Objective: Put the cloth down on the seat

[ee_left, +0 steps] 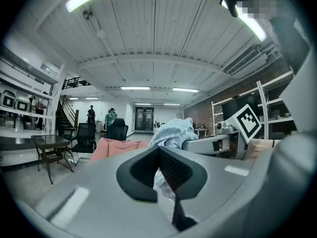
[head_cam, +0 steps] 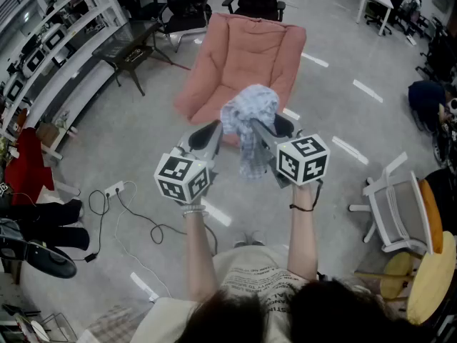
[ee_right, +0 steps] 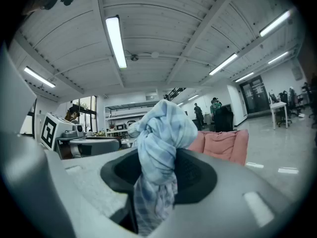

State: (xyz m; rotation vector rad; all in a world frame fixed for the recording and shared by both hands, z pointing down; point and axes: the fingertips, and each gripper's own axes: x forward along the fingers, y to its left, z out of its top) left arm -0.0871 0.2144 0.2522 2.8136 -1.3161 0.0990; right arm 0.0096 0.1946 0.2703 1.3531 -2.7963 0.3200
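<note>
A light blue checked cloth (head_cam: pixel 248 116) is bunched up in the air in front of a pink padded chair (head_cam: pixel 243 56). My right gripper (head_cam: pixel 260 128) is shut on the cloth (ee_right: pixel 161 133); the bundle bulges above its jaws and a tail hangs below. My left gripper (head_cam: pixel 214 131) is level beside it, at the cloth's left edge. Its pads meet at the tips (ee_left: pixel 158 150), and a thin strip of cloth (ee_left: pixel 162 182) shows in the slit under them. The chair's seat (ee_right: pixel 223 143) lies beyond and below both grippers.
A dark side table (head_cam: pixel 132 52) stands left of the chair, with white shelving (head_cam: pixel 50 41) along the left wall. Cables and a power strip (head_cam: pixel 114 190) lie on the floor at left. A white chair (head_cam: pixel 396 206) and a yellow stool (head_cam: pixel 435 277) stand at right.
</note>
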